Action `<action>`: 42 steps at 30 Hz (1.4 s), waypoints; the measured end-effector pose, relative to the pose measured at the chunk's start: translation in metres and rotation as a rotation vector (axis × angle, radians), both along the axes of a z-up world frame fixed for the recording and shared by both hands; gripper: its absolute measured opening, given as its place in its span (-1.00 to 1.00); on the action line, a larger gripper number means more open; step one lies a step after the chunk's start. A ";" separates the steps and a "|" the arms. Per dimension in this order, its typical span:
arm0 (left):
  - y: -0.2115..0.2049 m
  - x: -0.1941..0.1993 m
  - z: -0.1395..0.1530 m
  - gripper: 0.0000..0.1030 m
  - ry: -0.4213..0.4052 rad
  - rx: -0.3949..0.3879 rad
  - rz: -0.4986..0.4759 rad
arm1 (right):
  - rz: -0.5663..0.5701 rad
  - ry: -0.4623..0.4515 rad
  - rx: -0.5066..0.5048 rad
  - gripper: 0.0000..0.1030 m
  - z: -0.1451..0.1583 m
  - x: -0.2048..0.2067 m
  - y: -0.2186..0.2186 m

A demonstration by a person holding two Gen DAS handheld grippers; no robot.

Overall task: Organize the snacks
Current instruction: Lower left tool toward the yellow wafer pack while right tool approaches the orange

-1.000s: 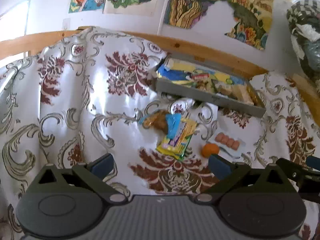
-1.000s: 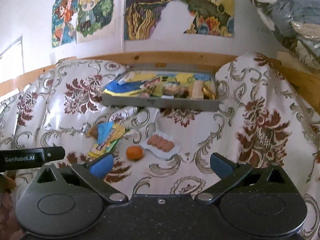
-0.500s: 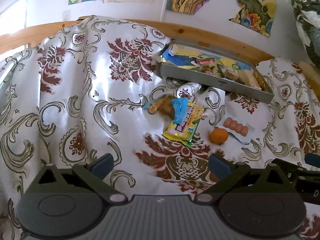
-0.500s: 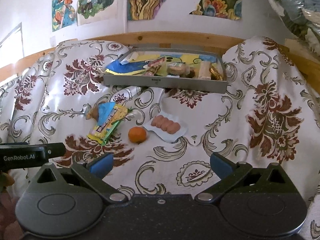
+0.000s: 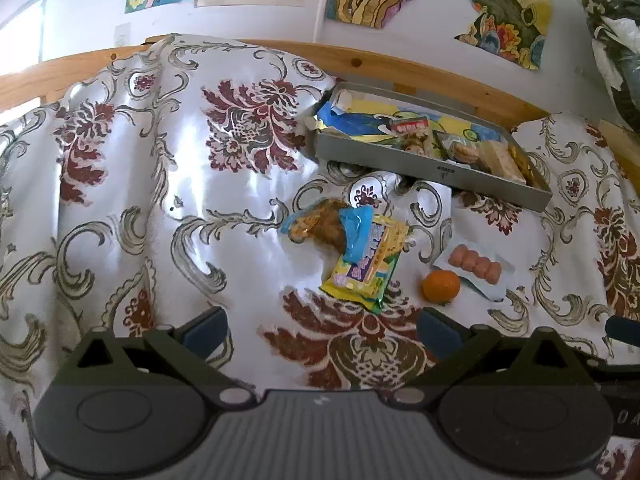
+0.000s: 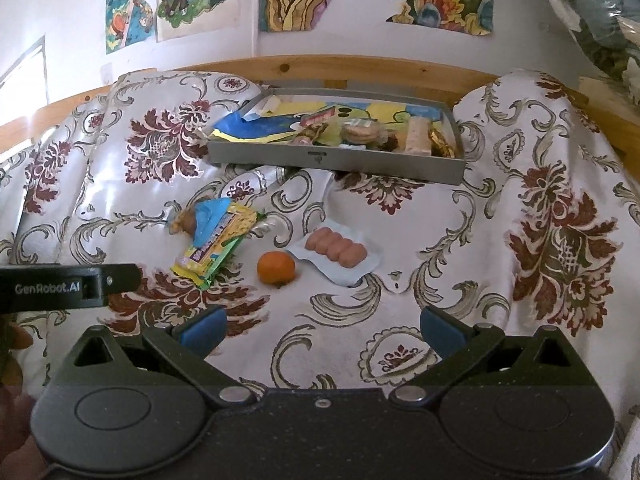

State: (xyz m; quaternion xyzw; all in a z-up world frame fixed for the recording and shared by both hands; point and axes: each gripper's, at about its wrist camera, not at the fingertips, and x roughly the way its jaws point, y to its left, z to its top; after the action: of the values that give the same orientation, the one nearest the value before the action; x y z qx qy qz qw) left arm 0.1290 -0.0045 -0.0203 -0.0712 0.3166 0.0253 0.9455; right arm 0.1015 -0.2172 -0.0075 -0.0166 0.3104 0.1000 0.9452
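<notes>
yellow snack pack (image 5: 366,266), long axis toward tray (image 5: 424,168)

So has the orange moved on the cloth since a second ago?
No. The orange sits in the same spot beside the sausage pack, in front of the grey tray; only the cameras shifted.

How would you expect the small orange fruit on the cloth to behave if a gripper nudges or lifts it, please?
The orange fruit looks round, so a nudge would probably roll it, though the soft, creased patterned cloth may slow it. Its curved skin could slip between flat pads. It looks firm, likely tolerating a gentle squeeze.
</notes>
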 end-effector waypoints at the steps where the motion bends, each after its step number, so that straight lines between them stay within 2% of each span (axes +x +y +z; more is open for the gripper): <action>1: 0.000 0.003 0.000 0.99 0.000 0.000 -0.003 | 0.002 0.000 -0.003 0.99 -0.001 0.002 0.001; 9: 0.000 0.030 -0.001 0.99 -0.018 0.009 -0.037 | 0.015 -0.017 -0.034 0.99 -0.002 0.023 0.007; 19: 0.003 0.067 -0.003 0.99 -0.021 0.024 -0.075 | 0.061 -0.083 -0.096 0.99 -0.002 0.059 0.013; 25: 0.002 0.088 -0.009 0.99 0.008 0.025 -0.107 | 0.131 -0.100 -0.147 0.99 -0.015 0.075 0.024; 30: 0.002 0.100 -0.015 0.99 0.039 0.020 -0.158 | 0.192 -0.112 -0.248 0.97 -0.032 0.082 0.040; 36: -0.001 0.111 -0.020 0.98 0.076 -0.017 -0.216 | 0.248 -0.120 -0.304 0.75 -0.044 0.088 0.052; 42: -0.008 0.121 -0.029 0.79 0.126 -0.025 -0.253 | 0.262 -0.102 -0.319 0.61 -0.055 0.094 0.060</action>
State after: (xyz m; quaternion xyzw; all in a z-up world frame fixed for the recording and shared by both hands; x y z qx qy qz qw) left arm 0.2504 -0.0124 -0.0489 -0.0407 0.3821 -0.0936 0.9185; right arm 0.1955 -0.1569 -0.0620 -0.2112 0.2690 0.1709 0.9240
